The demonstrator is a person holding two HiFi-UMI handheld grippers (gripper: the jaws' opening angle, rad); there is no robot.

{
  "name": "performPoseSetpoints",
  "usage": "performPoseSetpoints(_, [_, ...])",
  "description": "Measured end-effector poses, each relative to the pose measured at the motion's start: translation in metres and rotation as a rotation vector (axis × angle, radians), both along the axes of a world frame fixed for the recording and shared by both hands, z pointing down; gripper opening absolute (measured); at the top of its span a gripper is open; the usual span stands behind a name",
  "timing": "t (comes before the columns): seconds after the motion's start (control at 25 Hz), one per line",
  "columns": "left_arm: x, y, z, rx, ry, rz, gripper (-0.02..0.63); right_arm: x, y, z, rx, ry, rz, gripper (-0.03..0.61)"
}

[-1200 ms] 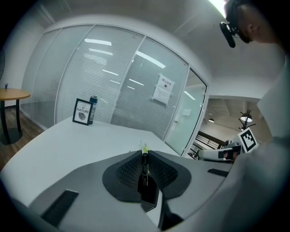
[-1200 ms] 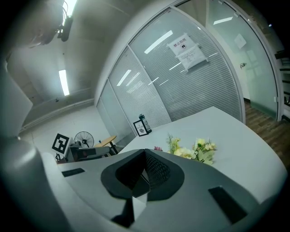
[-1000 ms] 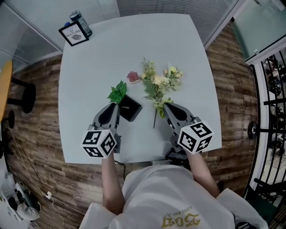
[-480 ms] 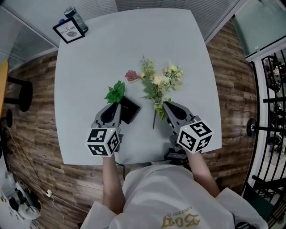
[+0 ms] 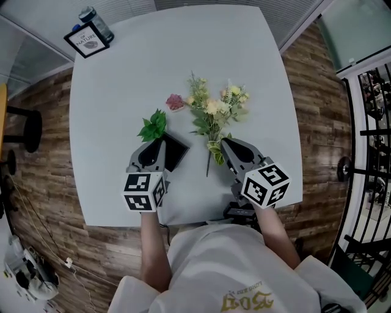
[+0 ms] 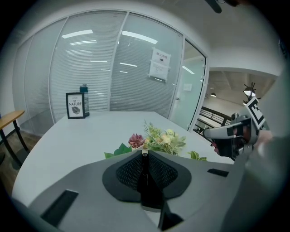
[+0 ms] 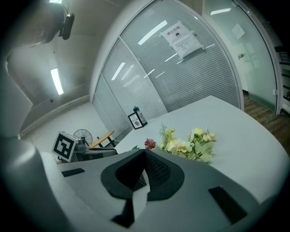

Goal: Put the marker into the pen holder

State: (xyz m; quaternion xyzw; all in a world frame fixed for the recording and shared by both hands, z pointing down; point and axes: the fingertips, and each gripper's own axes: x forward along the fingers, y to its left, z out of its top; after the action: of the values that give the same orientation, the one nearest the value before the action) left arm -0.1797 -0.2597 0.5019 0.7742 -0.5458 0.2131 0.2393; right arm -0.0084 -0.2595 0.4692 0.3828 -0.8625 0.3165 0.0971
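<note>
A dark slim marker with a pale tip runs between the mesh pads of my left gripper, which is shut on it. In the head view that left gripper hovers at the near left edge of a black square pen holder on the white table. The marker itself is hidden from the head view. My right gripper is shut with nothing in it, just right of a flower stem. Its pads meet in the right gripper view, at the right gripper.
A bunch of yellow and green artificial flowers lies mid-table, with a pink bloom and a green leaf sprig beside the holder. A framed card and a bottle stand at the far left corner. Wooden floor surrounds the table.
The head view has shifted a little, so the table sits lower-left in it. Both grippers keep about the same places beside the holder and the flowers.
</note>
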Motion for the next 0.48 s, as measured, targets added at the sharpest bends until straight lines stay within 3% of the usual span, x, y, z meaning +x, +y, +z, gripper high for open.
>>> performPoseSetpoints(0.48, [0.01,-0.011,0.009,-0.024,-0.059,0.022,0.046,0.013,-0.006,0.011,-0.025,-0.001,0.022,0.017])
